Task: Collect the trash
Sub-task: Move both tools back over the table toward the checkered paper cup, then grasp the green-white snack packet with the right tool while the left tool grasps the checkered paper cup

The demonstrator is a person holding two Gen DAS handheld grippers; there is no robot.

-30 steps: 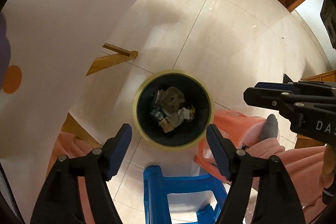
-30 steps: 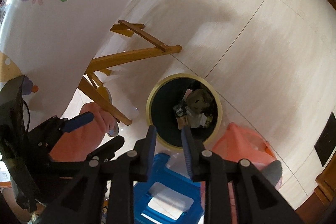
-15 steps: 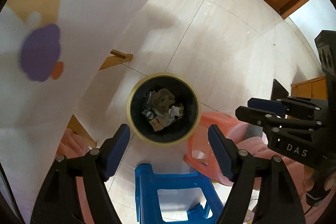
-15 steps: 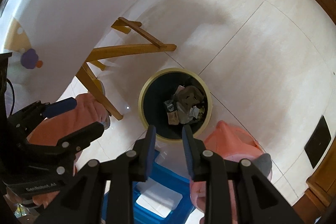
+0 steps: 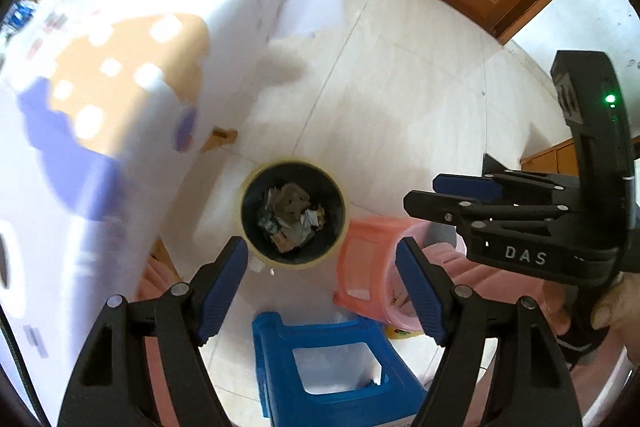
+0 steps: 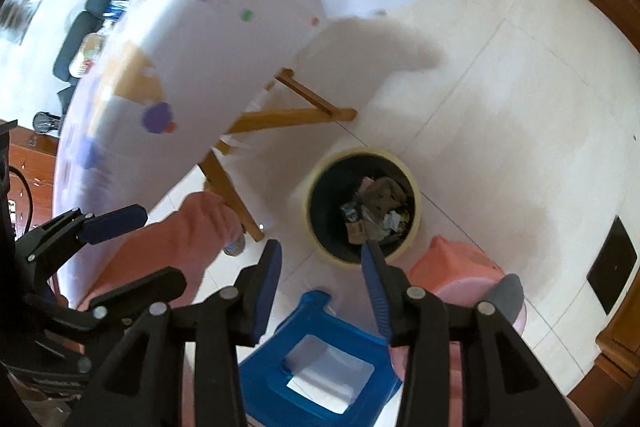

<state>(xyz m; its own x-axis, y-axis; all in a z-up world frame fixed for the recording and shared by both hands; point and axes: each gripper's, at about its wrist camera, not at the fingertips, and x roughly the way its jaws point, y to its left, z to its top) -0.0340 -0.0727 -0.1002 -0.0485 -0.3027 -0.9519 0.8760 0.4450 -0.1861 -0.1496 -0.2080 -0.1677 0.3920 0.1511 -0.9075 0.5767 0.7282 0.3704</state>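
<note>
Trash (image 5: 291,217) sits heaped at the bottom of the round bin (image 5: 245,223), crumpled paper, wrappers and a brown cardboard scrap, on the tiled floor (image 5: 400,99) just off the table's near edge. Drop step looks finished; both tools empty above the bin. Left gripper (image 5: 322,273) spread wide, nothing between its blue pads. Right gripper (image 6: 320,287) partway apart with jaws opening, nothing between them either; in its own view the bin (image 6: 320,239) lies just beyond the fingertips. Blue stool (image 5: 320,331) and pink stool (image 5: 368,239) stand beside the bin, toward the person's pink-clad legs (image 6: 180,239).

Next move, probably: back up to the table top (image 5: 120,27) for another scrap, which calls for swinging clear of the overhanging cloth edge and the wooden table leg (image 6: 288,115), then picking a target among the blurred clutter at the table's far edge.

Against a second ago: bin smaller and further below in both views, far more of the table top showing, doors now visible, right jaws noticeably wider, left about the same.
</note>
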